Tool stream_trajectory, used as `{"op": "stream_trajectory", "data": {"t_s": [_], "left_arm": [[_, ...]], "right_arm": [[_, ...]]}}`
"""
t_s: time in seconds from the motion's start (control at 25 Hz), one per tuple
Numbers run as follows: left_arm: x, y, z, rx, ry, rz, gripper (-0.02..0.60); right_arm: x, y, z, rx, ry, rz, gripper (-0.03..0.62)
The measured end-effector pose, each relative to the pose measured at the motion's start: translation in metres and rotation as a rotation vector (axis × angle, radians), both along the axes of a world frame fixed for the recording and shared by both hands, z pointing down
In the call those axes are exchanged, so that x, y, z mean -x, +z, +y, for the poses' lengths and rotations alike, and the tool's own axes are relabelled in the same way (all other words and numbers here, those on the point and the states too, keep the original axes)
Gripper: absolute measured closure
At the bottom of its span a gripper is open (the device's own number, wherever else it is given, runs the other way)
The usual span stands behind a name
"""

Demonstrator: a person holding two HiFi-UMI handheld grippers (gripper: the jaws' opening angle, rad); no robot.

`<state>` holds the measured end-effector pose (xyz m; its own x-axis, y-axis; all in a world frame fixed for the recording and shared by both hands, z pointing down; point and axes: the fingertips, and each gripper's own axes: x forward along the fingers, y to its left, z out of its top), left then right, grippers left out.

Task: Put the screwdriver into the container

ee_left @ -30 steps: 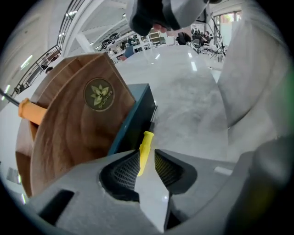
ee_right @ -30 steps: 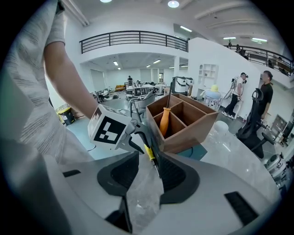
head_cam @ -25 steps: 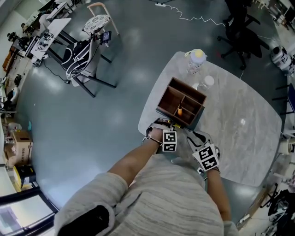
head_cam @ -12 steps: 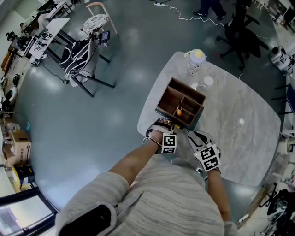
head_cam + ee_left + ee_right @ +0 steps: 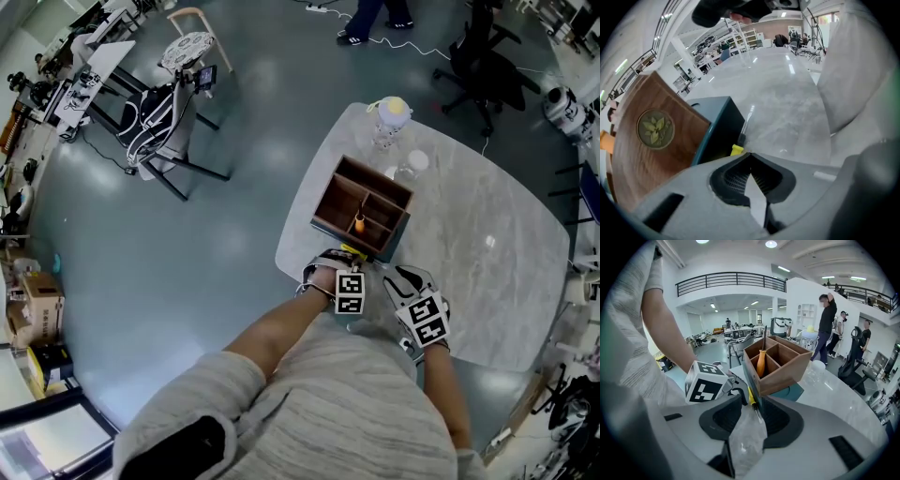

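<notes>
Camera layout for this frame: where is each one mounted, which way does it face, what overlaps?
Head view: on the person's head, steeply down at the table and container; grey sleeves, forearms, marker cubes show.
Left gripper view: on the left claw, along its jaws, just closed together with nothing seen between them, over the table; screwdriver at their tips.
Right gripper view: on the right claw, jaws apart, towards the container; the left forearm shows.
Shared: both gripper views see the screwdriver and container.

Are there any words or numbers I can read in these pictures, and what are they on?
No words or numbers can be read anywhere.
Wooden box: a round badge with leaves on it, no letters.
Marker cubes: black-and-white square patterns, not writing.
</notes>
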<state>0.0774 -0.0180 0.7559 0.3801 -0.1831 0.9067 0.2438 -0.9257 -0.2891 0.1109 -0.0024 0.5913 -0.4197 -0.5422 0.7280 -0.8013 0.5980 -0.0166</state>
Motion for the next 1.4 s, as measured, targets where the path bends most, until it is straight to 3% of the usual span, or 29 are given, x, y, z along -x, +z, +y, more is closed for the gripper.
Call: {"op": "stream_trajectory", "data": {"t_s": [0.24, 0.6, 1.04, 1.4], "left_arm": [[-0.011, -0.02, 0.008, 0.092, -0.093, 0.11, 0.565], [-0.007, -0.047, 0.008, 0.214, -0.202, 0.215, 0.565], [-0.002, -0.059, 0.009, 0.275, -0.258, 0.245, 0.565], [0.01, -0.062, 0.012, 0.285, -0.269, 0.237, 0.565]], "right_arm": [[-0.015, 0.027, 0.008, 0.058, 0.014, 0.028, 0.476], [-0.013, 0.07, 0.004, 0.147, -0.016, 0.082, 0.477], [-0.02, 0.123, 0.001, 0.239, -0.079, 0.209, 0.477], [-0.02, 0.144, -0.008, 0.248, -0.102, 0.285, 0.497]]}}
